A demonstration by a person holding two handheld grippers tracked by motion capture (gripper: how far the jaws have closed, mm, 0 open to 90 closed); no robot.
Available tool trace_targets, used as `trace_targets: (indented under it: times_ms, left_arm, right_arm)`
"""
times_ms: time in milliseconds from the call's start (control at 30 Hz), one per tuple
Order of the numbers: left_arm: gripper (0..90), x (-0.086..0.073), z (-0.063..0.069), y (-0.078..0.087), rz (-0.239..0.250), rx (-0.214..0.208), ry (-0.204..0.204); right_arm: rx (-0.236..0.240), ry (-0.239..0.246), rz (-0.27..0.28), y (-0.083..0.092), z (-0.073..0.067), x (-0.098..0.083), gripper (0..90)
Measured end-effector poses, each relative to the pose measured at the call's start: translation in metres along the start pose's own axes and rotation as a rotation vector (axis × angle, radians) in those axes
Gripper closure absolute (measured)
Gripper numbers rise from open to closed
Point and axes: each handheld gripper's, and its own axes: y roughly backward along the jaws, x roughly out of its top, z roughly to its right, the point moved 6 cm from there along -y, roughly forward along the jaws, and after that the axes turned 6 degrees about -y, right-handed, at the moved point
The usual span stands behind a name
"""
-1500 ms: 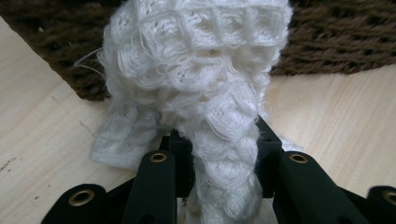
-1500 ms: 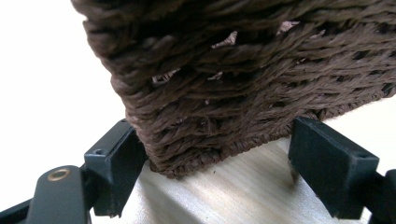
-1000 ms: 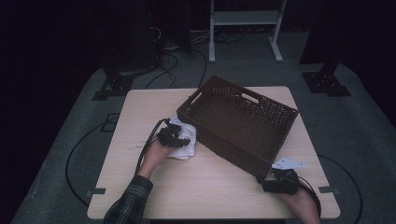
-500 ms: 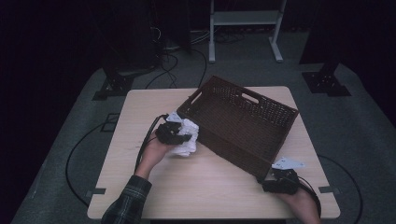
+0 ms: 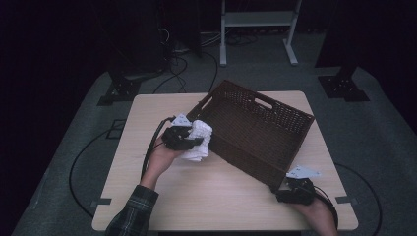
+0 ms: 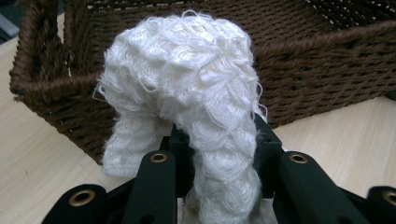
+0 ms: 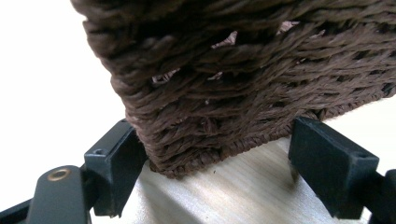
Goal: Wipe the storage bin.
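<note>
A person sits at a light wooden table (image 5: 147,206), with a gripper in each hand. The left gripper (image 5: 183,139) is clamped on a white knitted cloth (image 5: 199,140). In the left gripper view the cloth (image 6: 187,98) bulges up above the two black jaws and one thick fold of it hangs down between them, pressed from both sides. The cloth is held just beside the near-left wall of a dark brown woven basket (image 5: 260,132); from the high view it seems to be a little above the table, but I cannot tell if its lower end touches the wood.

The basket stands turned at an angle on the table, and its inside looks empty as far as I can see. It has a cut-out handle in the far wall.

The right gripper (image 5: 290,192) rests at the near-right corner of the basket. In the right gripper view its jaws stand wide apart, with the basket corner (image 7: 243,74) between them. The left jaw is touching the weave or is very close to it, and the right jaw is clearly apart from it, so the basket is not gripped.

A black cable (image 5: 150,147) goes from the left gripper down along the person's forearm, which wears a checked sleeve (image 5: 133,216).
</note>
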Motion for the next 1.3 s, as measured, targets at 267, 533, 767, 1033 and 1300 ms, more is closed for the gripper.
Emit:
trace_targets:
  times_ms: [267, 533, 767, 1033, 1300]
  left_arm:
    - [68.3, -0.006, 0.002, -0.010, -0.028, -0.025, 0.005]
    - [68.3, -0.020, -0.001, -0.027, -0.080, -0.032, 0.021]
    - [68.3, -0.031, -0.001, -0.042, -0.139, -0.039, 0.022]
    - [68.4, -0.044, 0.000, -0.058, -0.189, -0.051, 0.040]
    - [68.5, -0.053, 0.002, -0.068, -0.212, -0.068, 0.055]
  right_arm:
    - [0.000, 0.000, 0.000, 0.000, 0.000, 0.000, 18.9]
    - [0.000, -0.001, 0.000, 0.000, 0.000, 0.000, 19.0]
    - [0.000, 0.000, 0.000, 0.000, 0.000, 0.000, 18.9]
    - [0.000, 0.000, 0.000, 0.000, 0.000, 0.000, 19.0]
    - [0.000, 0.000, 0.000, 0.000, 0.000, 0.000, 19.0]
